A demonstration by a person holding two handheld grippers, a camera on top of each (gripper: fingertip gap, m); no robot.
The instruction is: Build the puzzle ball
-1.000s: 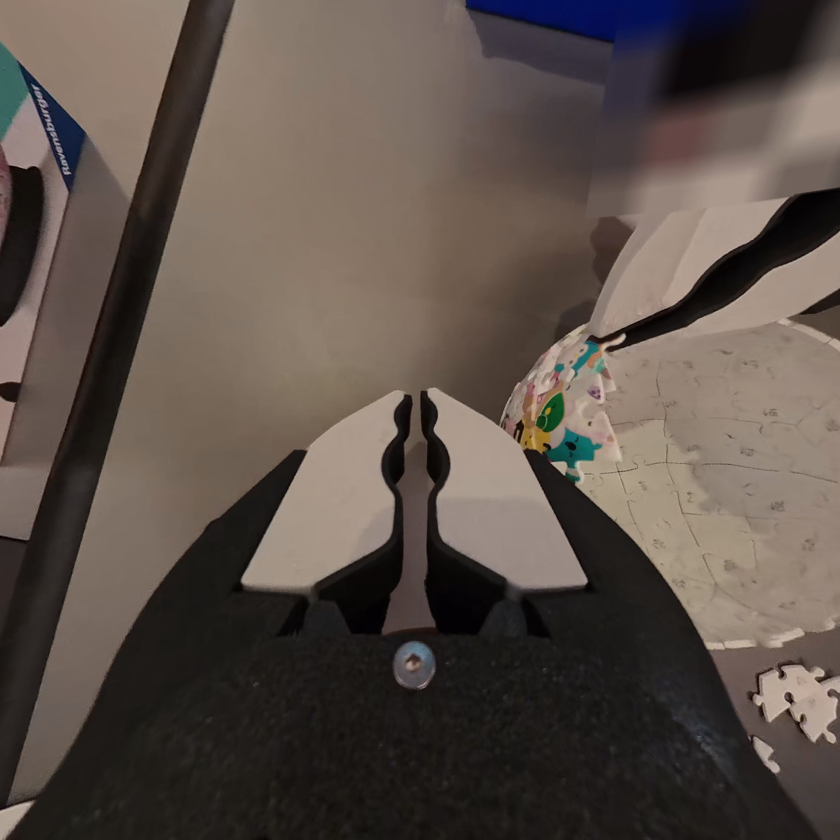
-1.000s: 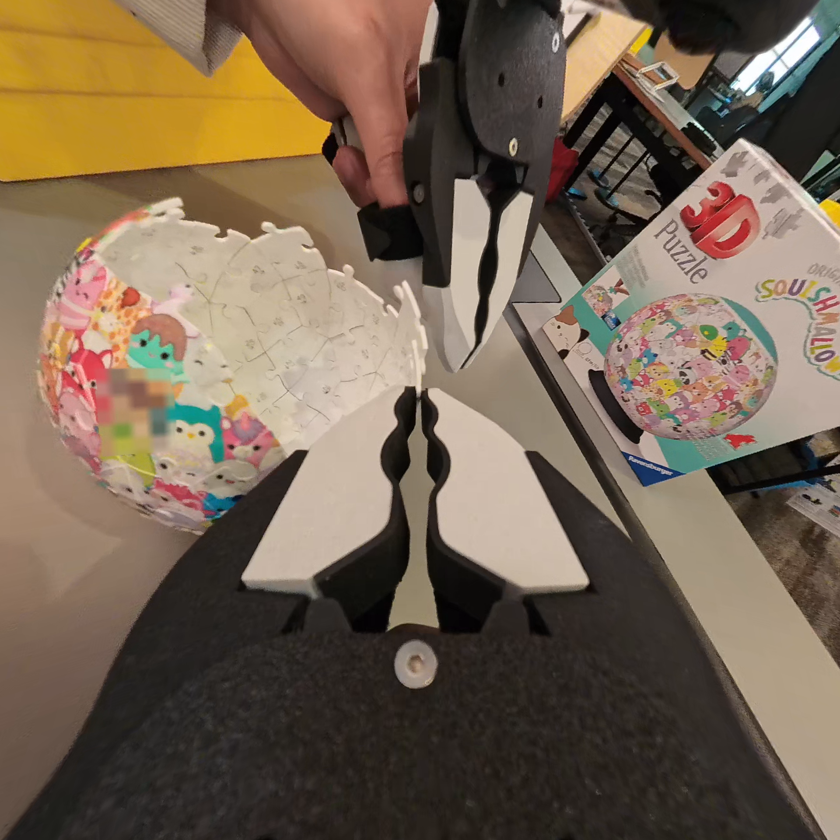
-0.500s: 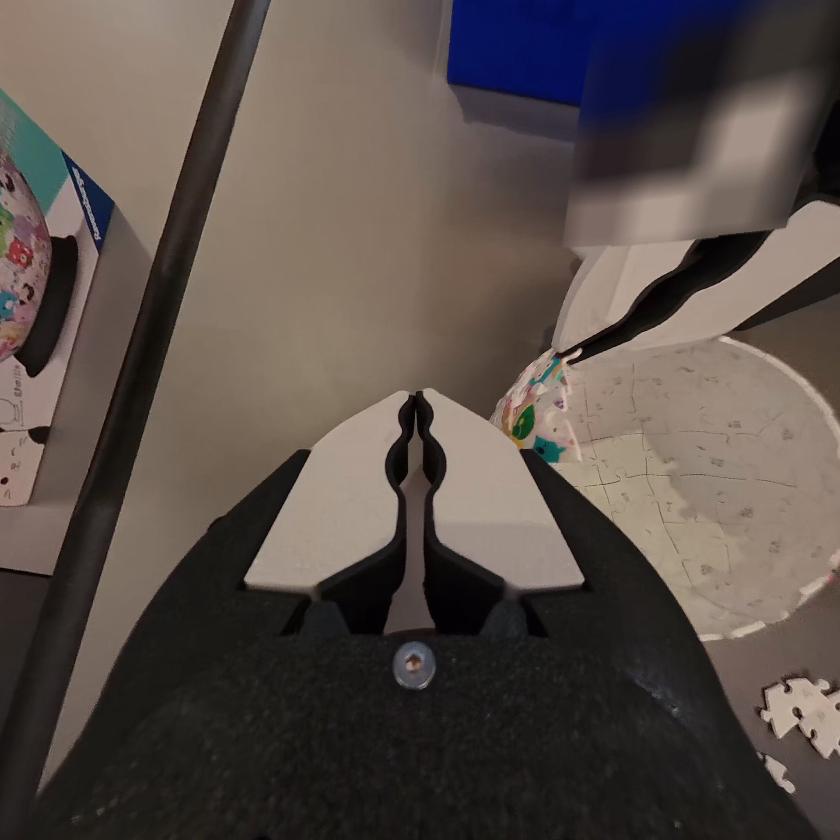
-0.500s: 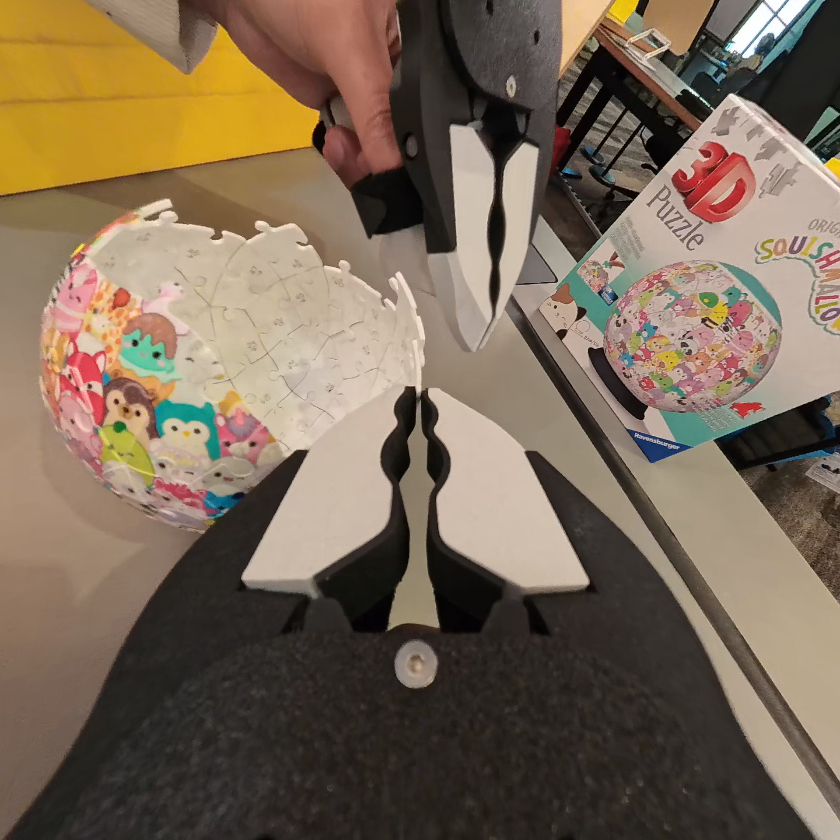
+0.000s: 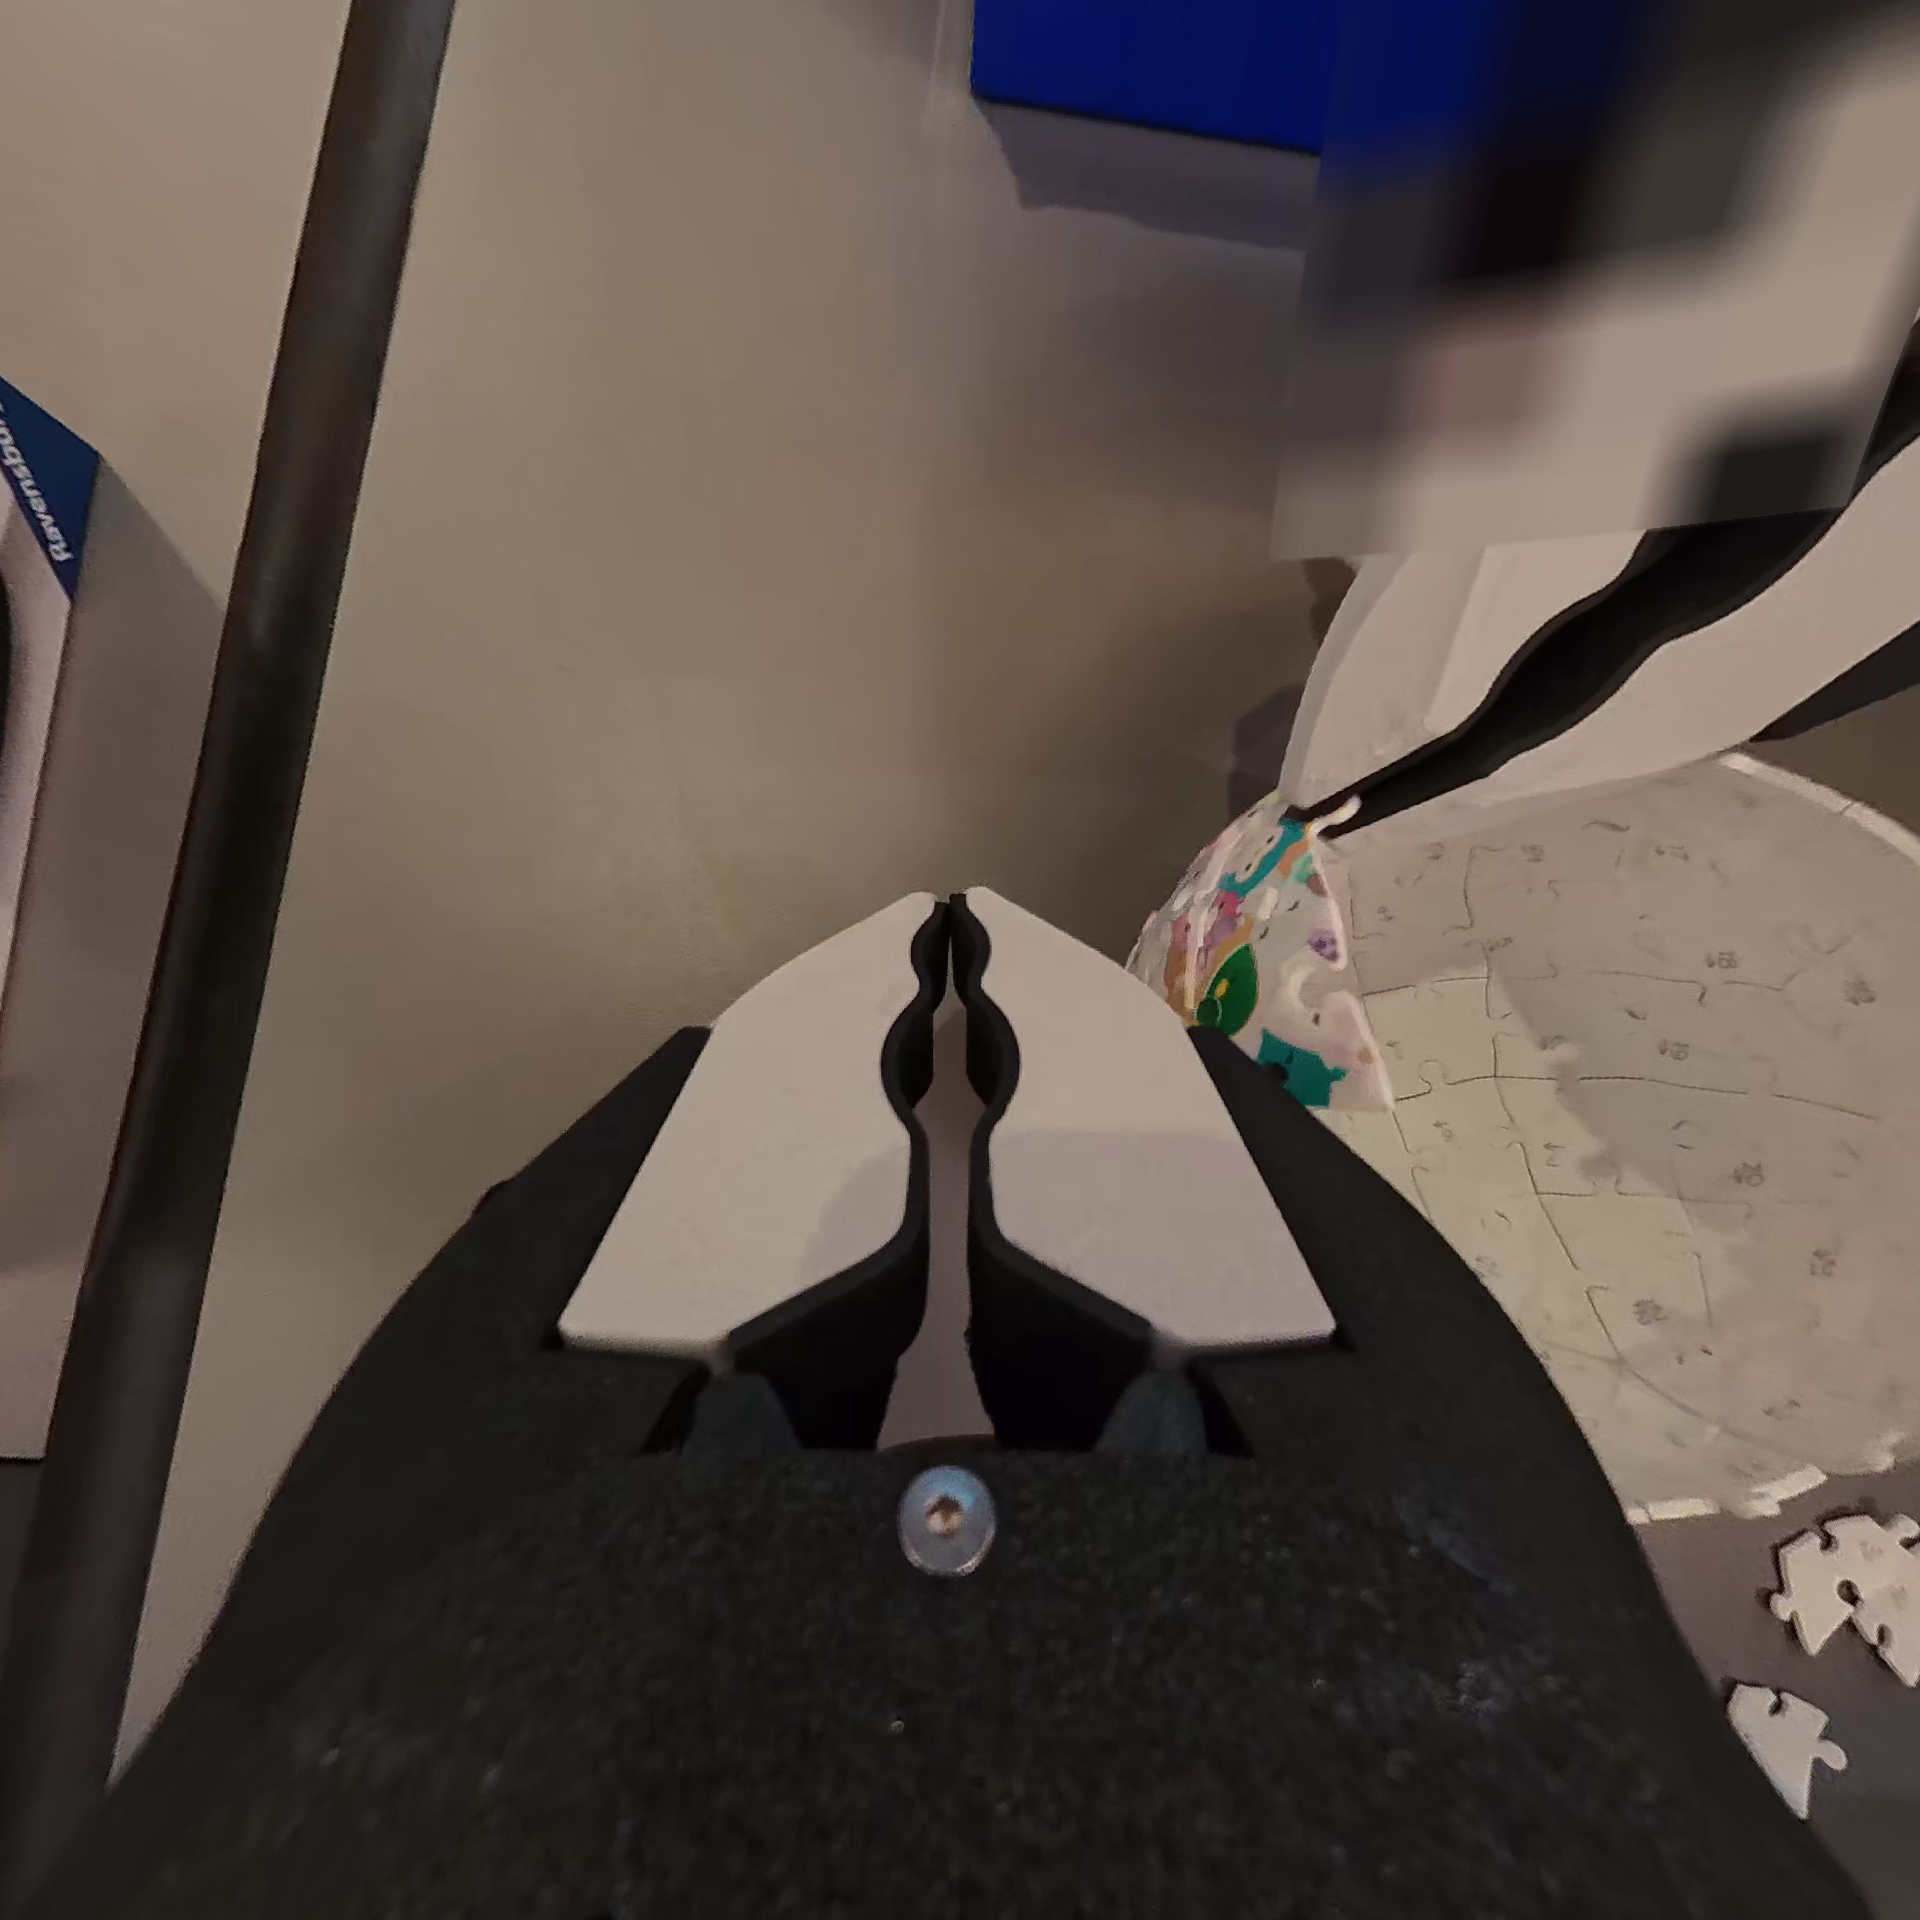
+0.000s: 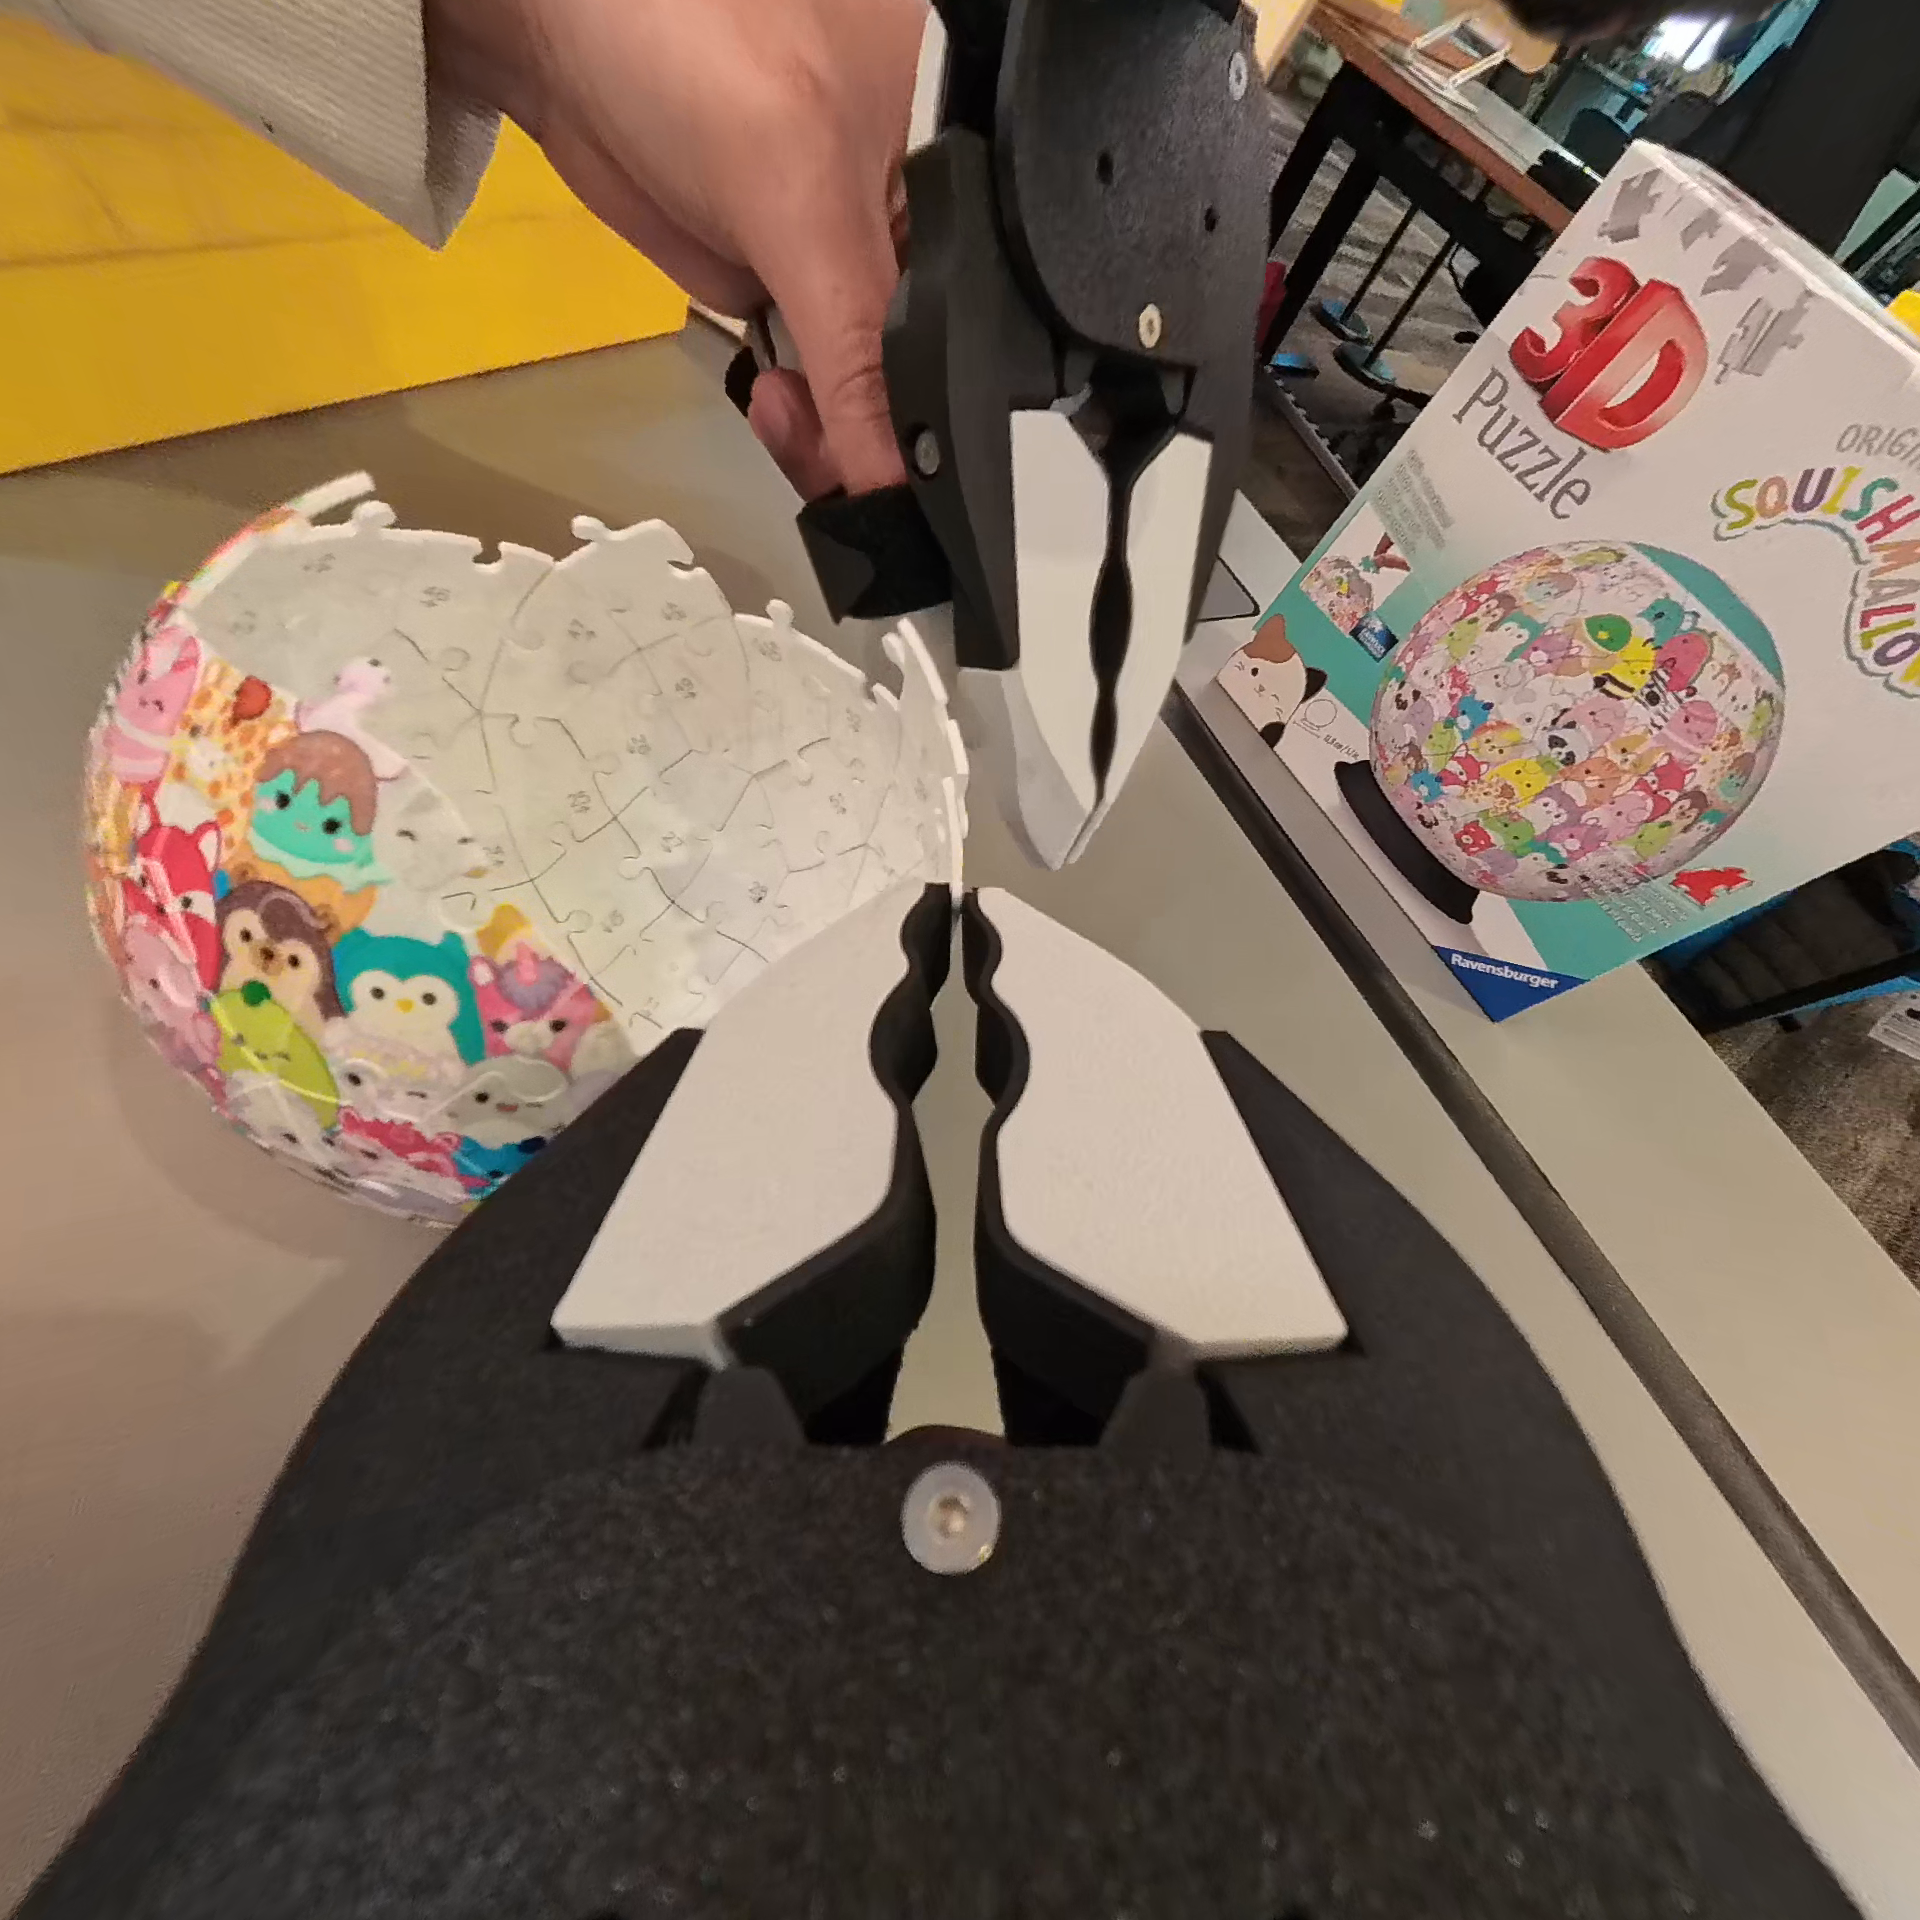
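A: Where is the half-built puzzle ball, the open shell with cartoon animals outside and plain white inside [image 6: 499, 831]?

B: It sits on the pale grey bench [image 6: 156, 1299], tipped so that its jagged open rim faces up and toward the right wrist camera. From the left wrist view the same shell [image 5: 1662, 1143] shows its white inner wall.

A: And the right gripper, black with white fingers [image 6: 956, 909]?

B: Its fingers are pressed together on the right edge of the shell's rim, pinching a white piece there, as the left wrist view [image 5: 1320, 821] shows.

A: The left gripper, of the same black and white make [image 5: 951, 904]?

B: Its fingers are closed tip to tip with nothing between them. In the right wrist view it [image 6: 1070, 842] points downward just beside the rim, apart from it, held by a person's hand [image 6: 769, 208] in a beige sleeve.

A: Anything else about?

B: A few loose white puzzle pieces [image 5: 1839, 1600] lie on a darker surface beside the shell. The puzzle's printed cardboard box [image 6: 1621, 623] stands beyond the bench edge.
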